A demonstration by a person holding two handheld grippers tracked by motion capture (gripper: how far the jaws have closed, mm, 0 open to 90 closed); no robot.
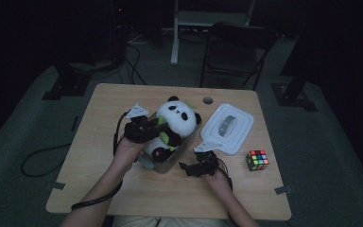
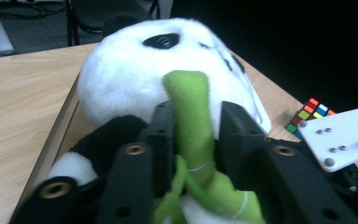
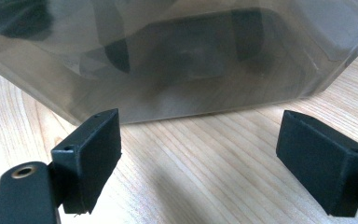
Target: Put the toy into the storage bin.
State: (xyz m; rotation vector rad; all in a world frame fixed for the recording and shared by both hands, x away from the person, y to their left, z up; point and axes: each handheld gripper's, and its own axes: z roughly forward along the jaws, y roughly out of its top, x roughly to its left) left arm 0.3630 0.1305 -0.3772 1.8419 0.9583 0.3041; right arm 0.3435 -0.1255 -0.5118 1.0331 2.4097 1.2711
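Note:
A black-and-white panda plush (image 1: 177,116) lies in a clear plastic box (image 1: 163,166) at the middle of the wooden table (image 1: 94,156). My left gripper (image 1: 157,126) reaches over the box from the left. In the left gripper view its jaws (image 2: 193,121) stand close on either side of the panda's green plush stalk (image 2: 189,93) without squeezing it; the white head (image 2: 121,79) rises behind. My right gripper (image 1: 185,166) rests low at the box's near right corner. It is open (image 3: 205,149) with bare wood between its pads, facing the clear box wall (image 3: 177,56).
The box's white lid (image 1: 238,137) lies flat to the right of the box. A colour cube (image 1: 257,160) (image 2: 307,114) sits near the table's right edge. A dark chair (image 1: 236,47) and a white stand leg (image 1: 175,33) are beyond the far edge.

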